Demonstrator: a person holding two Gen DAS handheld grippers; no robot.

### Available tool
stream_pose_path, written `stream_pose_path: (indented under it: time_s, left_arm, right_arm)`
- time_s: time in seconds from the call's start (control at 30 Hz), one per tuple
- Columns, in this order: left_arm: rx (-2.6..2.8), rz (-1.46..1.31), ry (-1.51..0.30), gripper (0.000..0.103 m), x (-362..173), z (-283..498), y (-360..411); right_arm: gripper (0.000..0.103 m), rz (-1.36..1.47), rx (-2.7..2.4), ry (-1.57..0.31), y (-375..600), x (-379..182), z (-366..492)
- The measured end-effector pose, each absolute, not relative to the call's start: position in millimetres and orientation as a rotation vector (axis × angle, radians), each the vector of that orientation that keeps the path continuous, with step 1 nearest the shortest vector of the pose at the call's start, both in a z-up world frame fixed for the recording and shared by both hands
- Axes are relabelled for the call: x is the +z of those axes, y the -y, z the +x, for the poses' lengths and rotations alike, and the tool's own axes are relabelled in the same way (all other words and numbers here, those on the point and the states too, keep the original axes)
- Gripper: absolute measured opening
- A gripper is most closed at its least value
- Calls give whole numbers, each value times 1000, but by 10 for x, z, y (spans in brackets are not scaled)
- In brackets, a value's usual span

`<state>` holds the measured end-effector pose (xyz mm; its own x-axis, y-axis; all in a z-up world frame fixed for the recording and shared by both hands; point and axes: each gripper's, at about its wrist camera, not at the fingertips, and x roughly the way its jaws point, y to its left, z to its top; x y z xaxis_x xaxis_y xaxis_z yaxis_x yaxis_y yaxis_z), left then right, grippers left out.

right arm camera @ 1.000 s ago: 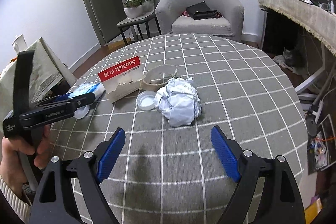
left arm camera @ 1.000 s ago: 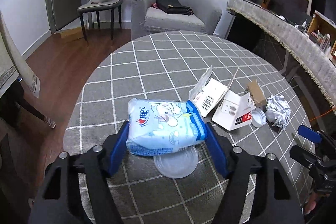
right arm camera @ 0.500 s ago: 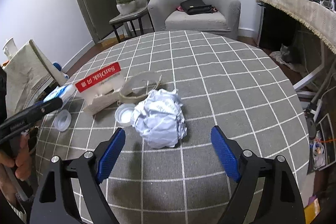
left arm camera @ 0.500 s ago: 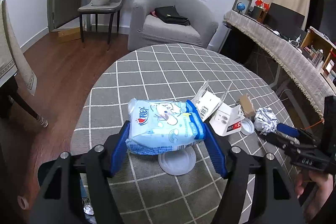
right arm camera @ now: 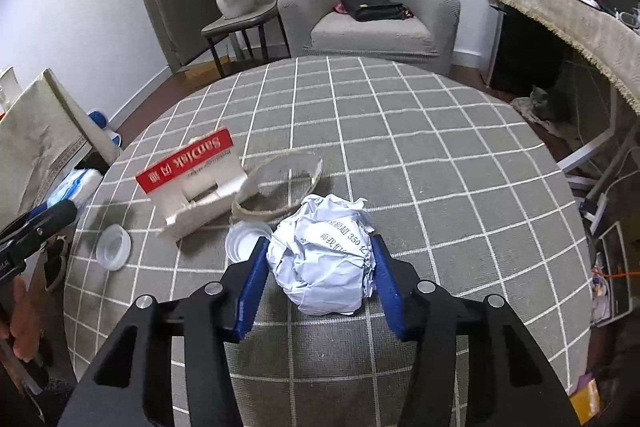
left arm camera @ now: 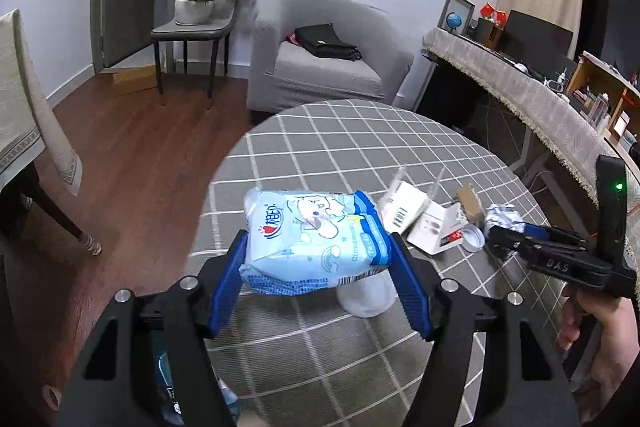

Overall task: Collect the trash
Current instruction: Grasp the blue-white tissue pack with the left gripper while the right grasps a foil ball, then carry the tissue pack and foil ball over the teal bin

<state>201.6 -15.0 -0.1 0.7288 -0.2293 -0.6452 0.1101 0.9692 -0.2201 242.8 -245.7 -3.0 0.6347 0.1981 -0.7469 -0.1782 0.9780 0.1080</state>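
left gripper point(left arm camera: 320, 277) grasps blue tissue pack point(left arm camera: 314, 237) | right gripper point(right arm camera: 318, 277) has just been closing, paper ball point(right arm camera: 326, 255) printed "350" between its pads | red box point(right arm camera: 192, 173) reads "SanDisk"

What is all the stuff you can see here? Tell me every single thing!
Tissue pack: one, light blue, between the left gripper's pads, above the table.
Crumpled paper ball: one, white with print, on the table between the right gripper's pads.
SanDisk box: one, red and white, open, on the table.
Clear plastic lids: two, on the table, one beside the paper ball.
Tape ring: one, beige, behind the paper ball.
Table: one, round, grey checked cloth.
Armchair: one, grey, holding a black bag.
Cat: one, grey, on the floor.
Left gripper: black, blue pads.
Right gripper: black, blue pads, jaws just closing.
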Motion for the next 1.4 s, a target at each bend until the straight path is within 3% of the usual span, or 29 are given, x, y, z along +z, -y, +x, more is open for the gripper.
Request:
stream_pose_path:
  time_s: [0.73,1.4]
  left_arm:
    - [-51,-196,-815,70,-287,1705,-831]
    - [101,-232,-1103,70,-1355,1436,-1670]
  right_arm:
    - [51,-25,450,-760,1102,421,2155]
    - [51,-98,674,-834,-293,285,1949]
